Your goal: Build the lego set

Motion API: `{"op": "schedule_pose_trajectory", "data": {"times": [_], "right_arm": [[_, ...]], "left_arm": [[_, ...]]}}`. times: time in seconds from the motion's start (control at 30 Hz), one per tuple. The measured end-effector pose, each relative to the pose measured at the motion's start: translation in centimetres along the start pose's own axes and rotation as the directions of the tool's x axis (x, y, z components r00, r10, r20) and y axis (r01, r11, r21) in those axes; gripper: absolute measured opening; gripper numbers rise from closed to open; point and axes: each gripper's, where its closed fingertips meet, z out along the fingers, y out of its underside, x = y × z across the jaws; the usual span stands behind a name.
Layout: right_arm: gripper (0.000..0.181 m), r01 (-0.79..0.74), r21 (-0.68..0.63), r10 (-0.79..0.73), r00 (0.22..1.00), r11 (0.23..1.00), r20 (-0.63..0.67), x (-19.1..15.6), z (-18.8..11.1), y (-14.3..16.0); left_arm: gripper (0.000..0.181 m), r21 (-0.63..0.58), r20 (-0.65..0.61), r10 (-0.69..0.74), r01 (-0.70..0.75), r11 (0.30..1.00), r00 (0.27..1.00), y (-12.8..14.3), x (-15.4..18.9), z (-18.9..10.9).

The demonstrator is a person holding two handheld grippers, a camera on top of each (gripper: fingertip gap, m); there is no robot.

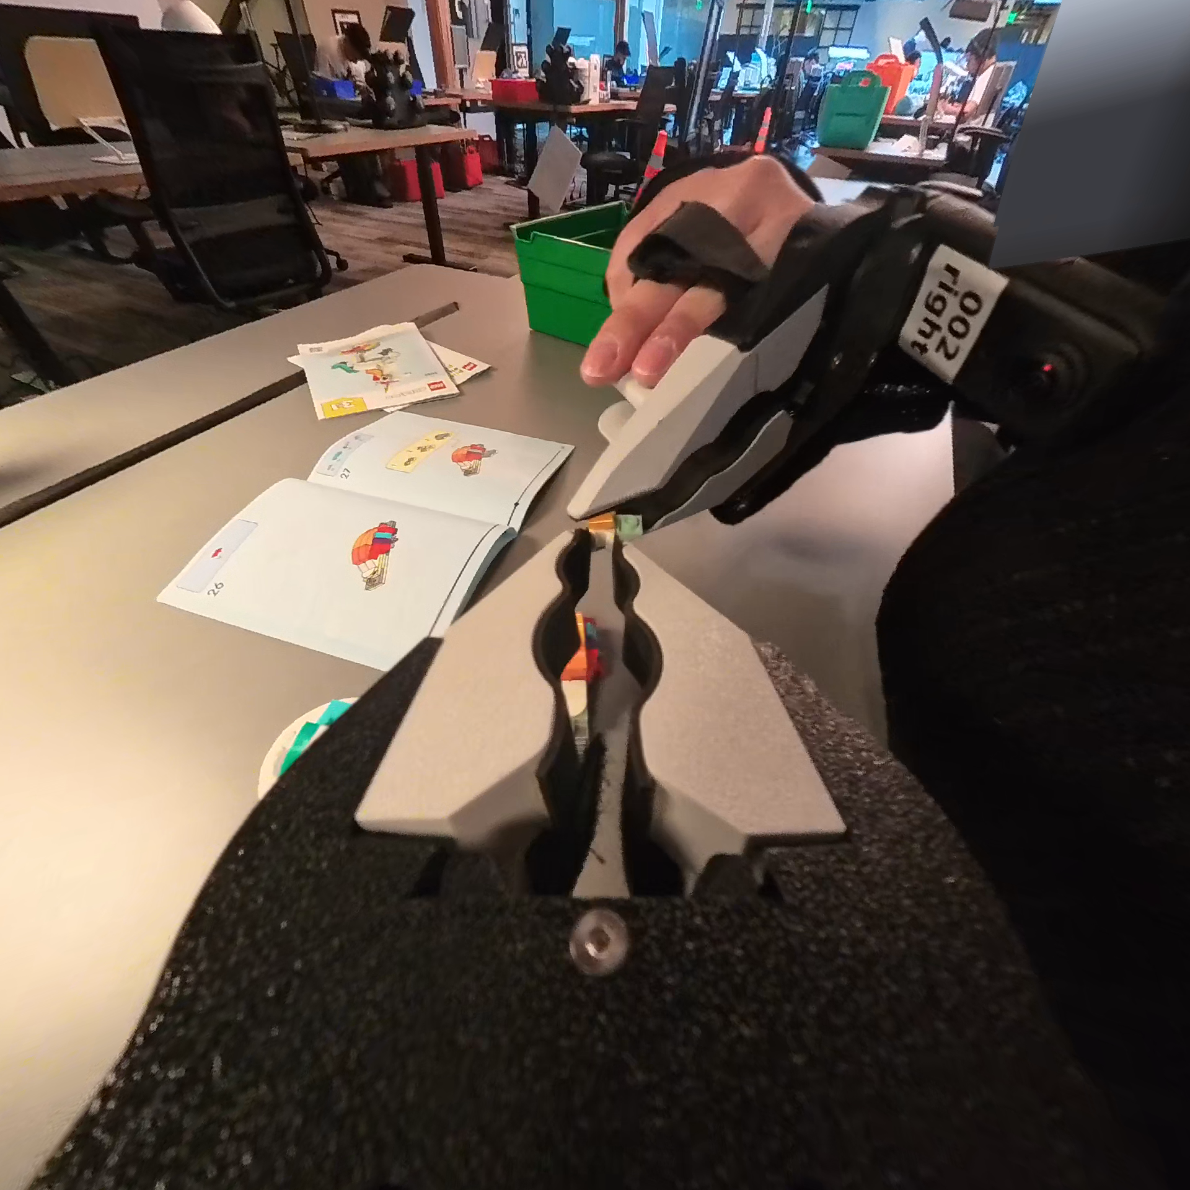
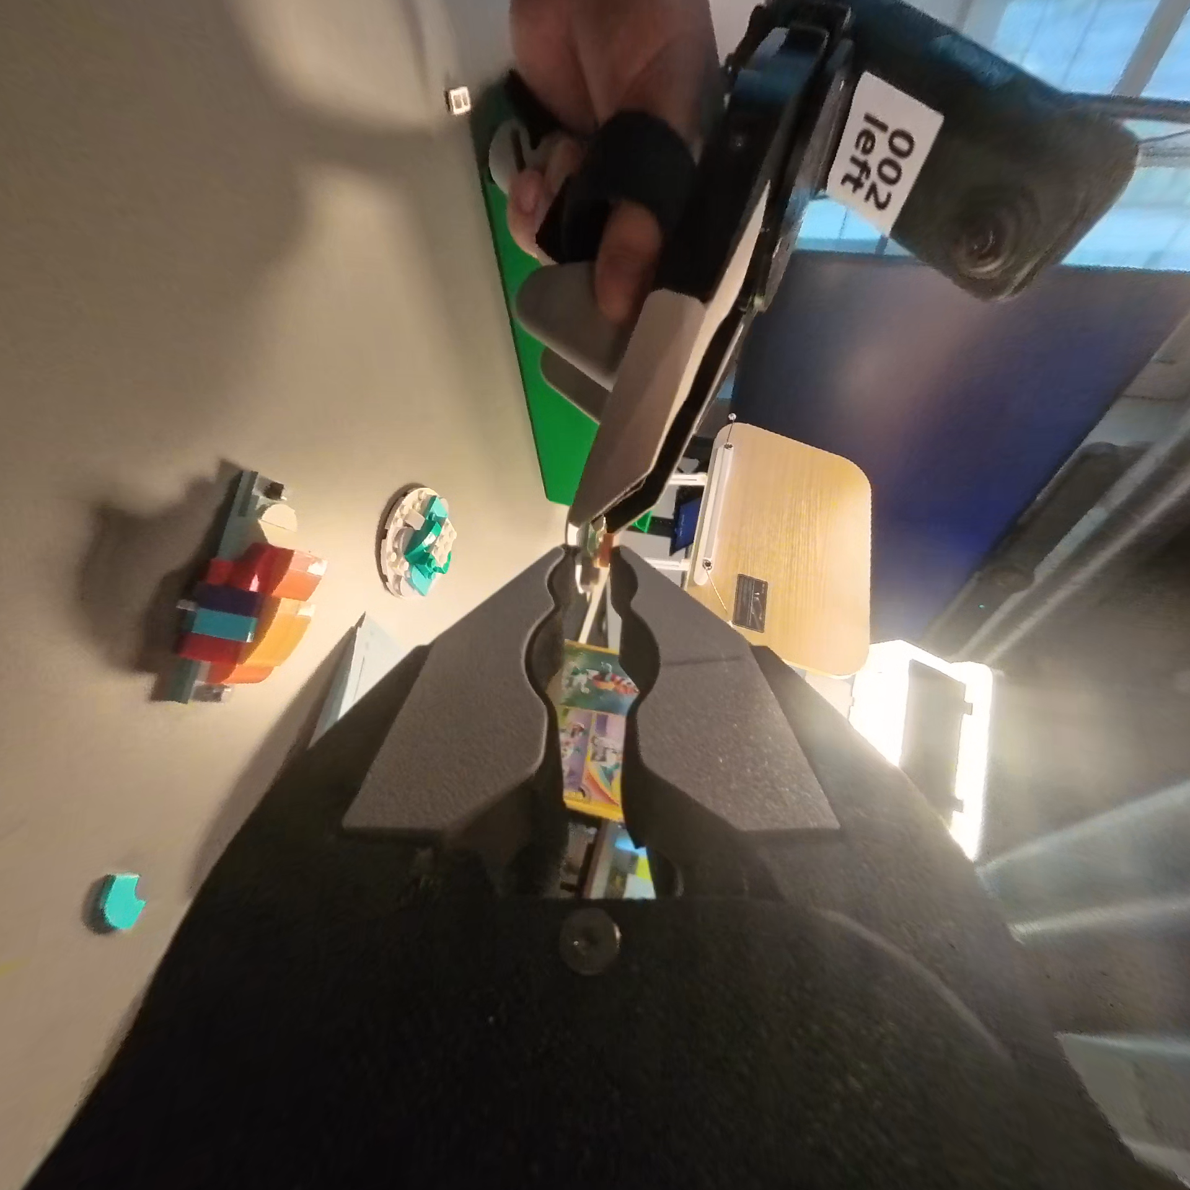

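My left gripper [image 1: 602, 546] is shut on a small orange and white lego piece [image 1: 601, 529], held above the table. My right gripper [image 1: 615, 514] comes in from the right, shut on a small green piece [image 1: 628, 525] that touches the orange one. In the right wrist view my right gripper [image 2: 589, 559] meets the left gripper [image 2: 594, 518] tip to tip around these small pieces [image 2: 592, 538]. A colourful brick build [image 2: 248, 618] lies on the table and also shows between my left fingers [image 1: 583, 650]. A white round plate with teal pieces [image 2: 418, 541] lies beside it.
An open instruction booklet [image 1: 367, 547] and more booklets [image 1: 380, 373] lie on the grey table [image 1: 129, 708]. A green bin [image 1: 566, 277] stands at the far edge. A loose teal piece [image 2: 116, 901] and a small white piece [image 2: 458, 100] lie apart. A lego box [image 2: 592, 727] shows between my right fingers. Only a small space, under 4 cm, lies between the two pairs of fingers.
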Motion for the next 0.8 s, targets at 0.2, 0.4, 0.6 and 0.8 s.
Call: {"op": "schedule_pose_trajectory", "data": {"times": [0.2, 0.4, 0.6, 0.8], "right_arm": [[0.008, 0.12, -0.037, -0.12, 0.993, 0.992, -0.014, 0.1, -0.1, 0.2], [0.006, 0.18, -0.05, -0.18, 0.984, 0.982, 0.0, -0.3, -0.1, 0.5], [0.01, 0.033, -0.032, -0.029, 0.994, 0.999, 0.103, -1.5, -0.1, 0.7], [0.033, -0.1, -0.014, 0.101, 0.992, 0.995, 0.078, -1.2, -0.1, 0.5]], "left_arm": [[0.004, -0.009, -0.021, -0.075, 0.075, 0.997, 0.997, -0.1, -0.1, 0.2], [0.004, -0.005, -0.058, -0.19, 0.191, 0.982, 0.98, 0.1, -0.1, 0.5], [0.004, -0.033, -0.084, -0.243, 0.241, 0.97, 0.966, 1.0, -0.1, 1.1], [0.004, -0.008, -0.148, -0.301, 0.303, 0.953, 0.942, 0.5, 0.3, 1.1]]}}
